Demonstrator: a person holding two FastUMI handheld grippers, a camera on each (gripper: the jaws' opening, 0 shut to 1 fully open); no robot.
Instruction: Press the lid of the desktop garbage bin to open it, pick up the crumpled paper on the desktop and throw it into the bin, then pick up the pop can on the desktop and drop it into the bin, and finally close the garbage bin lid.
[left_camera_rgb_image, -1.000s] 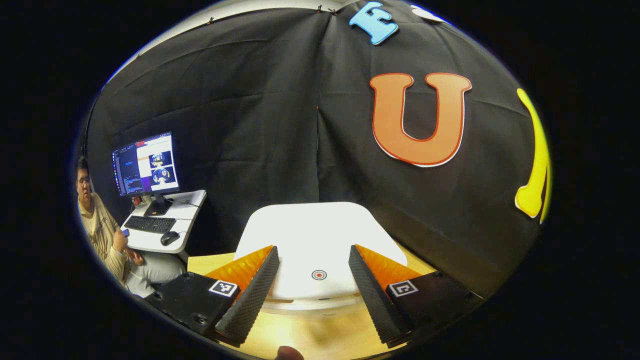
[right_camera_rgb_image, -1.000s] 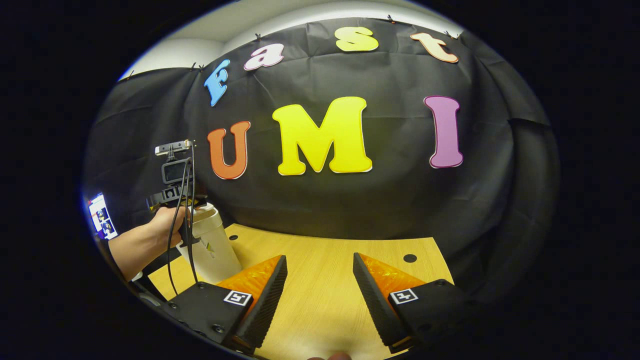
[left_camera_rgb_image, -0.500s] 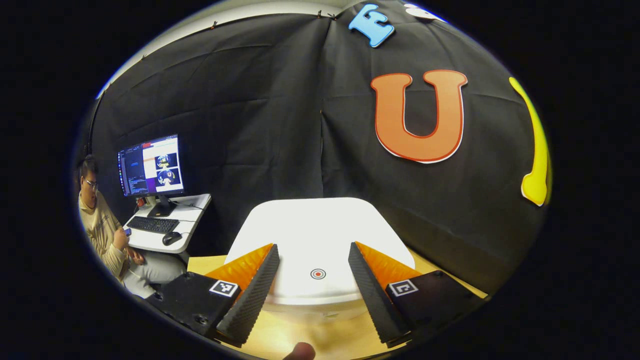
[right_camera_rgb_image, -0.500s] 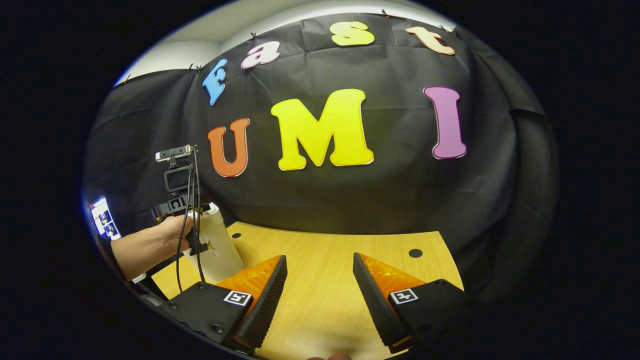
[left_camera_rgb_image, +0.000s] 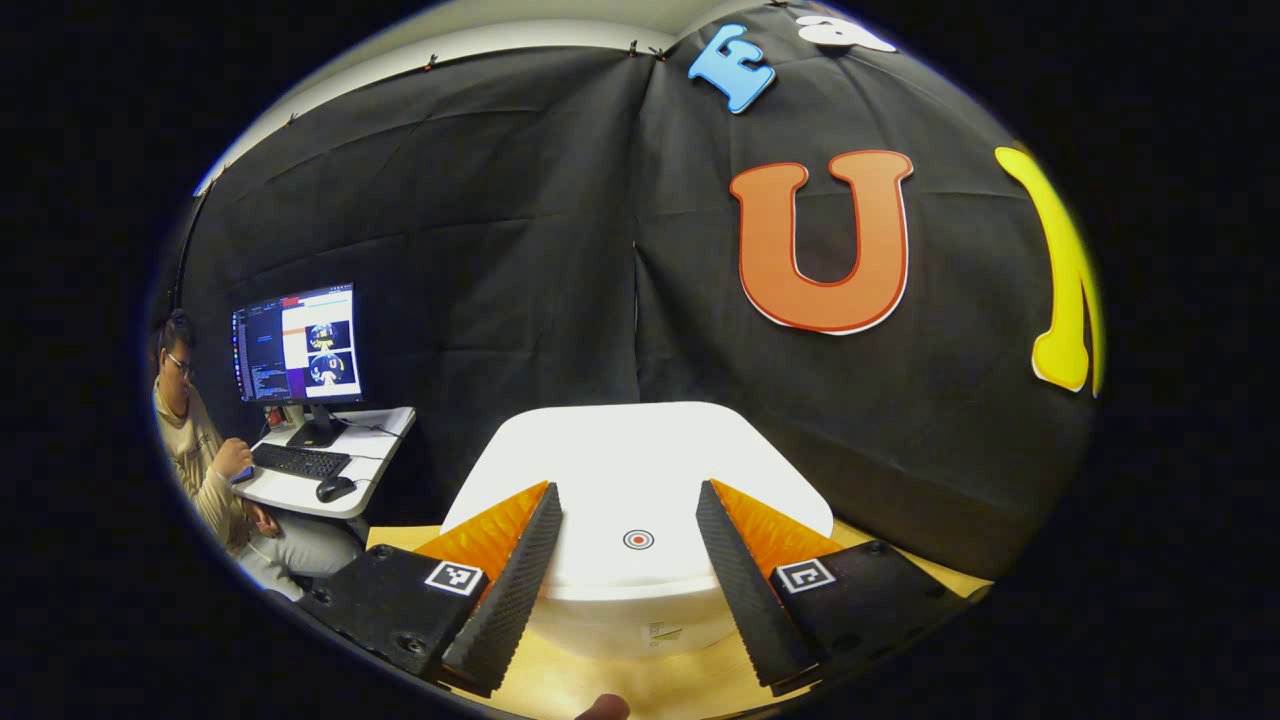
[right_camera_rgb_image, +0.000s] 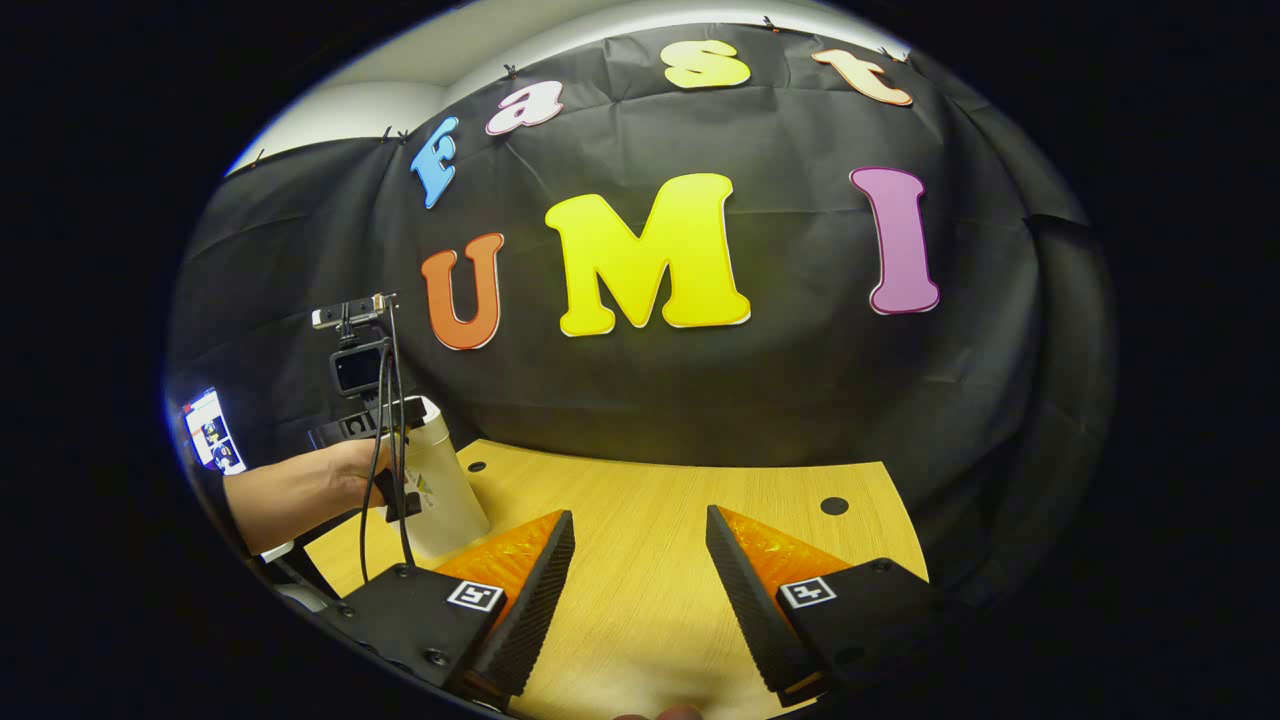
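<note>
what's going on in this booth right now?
A person holds a two-finger gripper in each hand over a light wooden desktop. The left gripper hangs open just above the closed white lid of the white plastic desktop garbage bin, its fingers either side of a small red ring mark; whether it touches the lid is unclear. The right gripper is open over bare wood, holding nothing. To one side, another person sits by a monitor.

Black gripper bodies are being seen, each finger base being marked by a square black-and-white tag, with screws showing on the left gripper (left_camera_rgb_image: 624, 560) and right gripper (right_camera_rgb_image: 632, 590). Black cables are being trailed past the hand (right_camera_rgb_image: 352, 468).
</note>
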